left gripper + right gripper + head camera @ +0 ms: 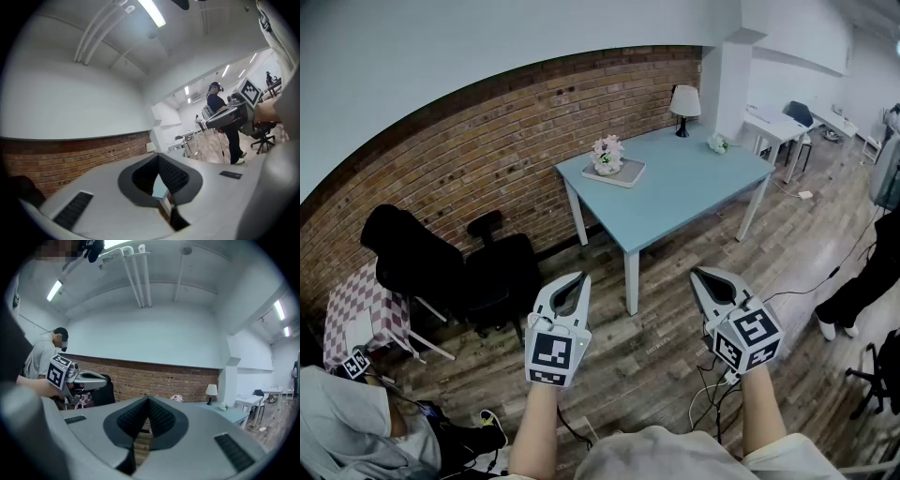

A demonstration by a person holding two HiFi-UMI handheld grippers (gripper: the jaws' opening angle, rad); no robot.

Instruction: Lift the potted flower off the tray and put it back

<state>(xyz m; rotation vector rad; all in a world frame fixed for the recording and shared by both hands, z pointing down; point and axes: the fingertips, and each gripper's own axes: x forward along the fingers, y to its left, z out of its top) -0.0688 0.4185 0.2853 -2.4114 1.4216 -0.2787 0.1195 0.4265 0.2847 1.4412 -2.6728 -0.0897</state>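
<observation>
Potted flower [607, 154] upright, on tray [631, 172], blooms up

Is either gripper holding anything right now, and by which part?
Nothing is held. The left gripper and right gripper are both shut and empty; the potted flower sits on its tray on the far table.

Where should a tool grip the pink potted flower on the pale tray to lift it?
The pink potted flower stands upright on the pale flat tray at the light blue table corner by the brick wall. Best guess: clamp the pot below the blooms, tool level, coming from the table's open near side. Pot shape is too small to judge.
</observation>
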